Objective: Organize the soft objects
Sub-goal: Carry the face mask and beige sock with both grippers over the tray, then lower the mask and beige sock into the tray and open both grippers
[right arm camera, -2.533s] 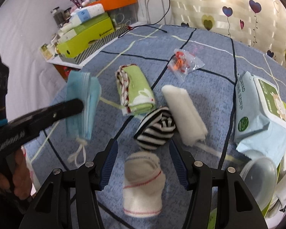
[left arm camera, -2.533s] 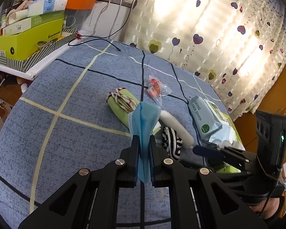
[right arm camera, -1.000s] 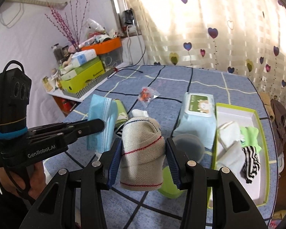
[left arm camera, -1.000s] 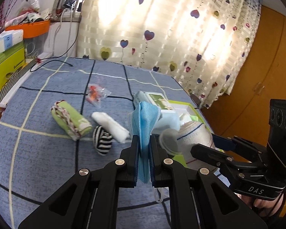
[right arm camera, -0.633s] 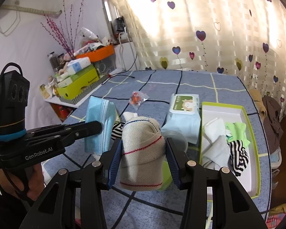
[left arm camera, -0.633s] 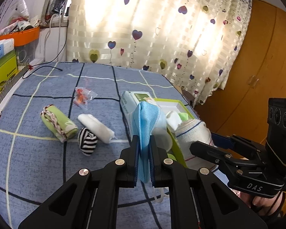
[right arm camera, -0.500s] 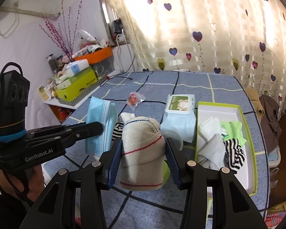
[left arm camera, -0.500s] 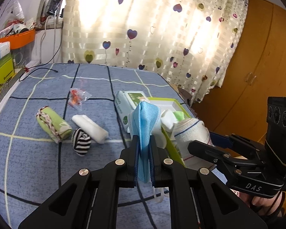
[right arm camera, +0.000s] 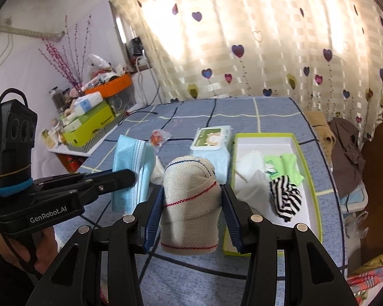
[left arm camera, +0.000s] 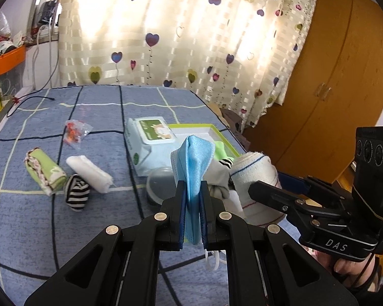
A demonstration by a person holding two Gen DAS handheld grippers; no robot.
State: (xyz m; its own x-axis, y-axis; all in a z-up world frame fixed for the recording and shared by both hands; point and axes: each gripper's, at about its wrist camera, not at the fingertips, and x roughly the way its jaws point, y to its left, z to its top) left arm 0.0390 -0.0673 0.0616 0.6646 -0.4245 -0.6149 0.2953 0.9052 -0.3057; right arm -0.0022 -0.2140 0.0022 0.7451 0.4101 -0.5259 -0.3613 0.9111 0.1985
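My left gripper (left arm camera: 192, 191) is shut on a folded blue face mask (left arm camera: 195, 160), held up above the blue bed cover. My right gripper (right arm camera: 192, 193) is shut on a rolled beige sock with red stitching (right arm camera: 190, 204), lifted just left of the green-rimmed white tray (right arm camera: 307, 176). The tray holds white cloth, a green sock and a striped sock (right arm camera: 284, 195). In the left wrist view the beige sock (left arm camera: 256, 178) and the right gripper (left arm camera: 255, 187) sit at the right. A green roll (left arm camera: 44, 170), a white roll (left arm camera: 89, 169) and a striped sock ball (left arm camera: 76, 195) lie on the cover.
A wet-wipes pack (right arm camera: 212, 144) lies left of the tray, a round clear lid (left arm camera: 160, 186) in front of it. A small plastic bag (left arm camera: 75, 132) lies farther back. Boxes and an orange bin (right arm camera: 109, 84) crowd the left shelf. Clothes (right arm camera: 344, 148) hang off the bed's right side.
Both grippers have swung right with the mask and the beige sock still held. The tray has come closer and more central; the rolls on the cover have slid left in view.
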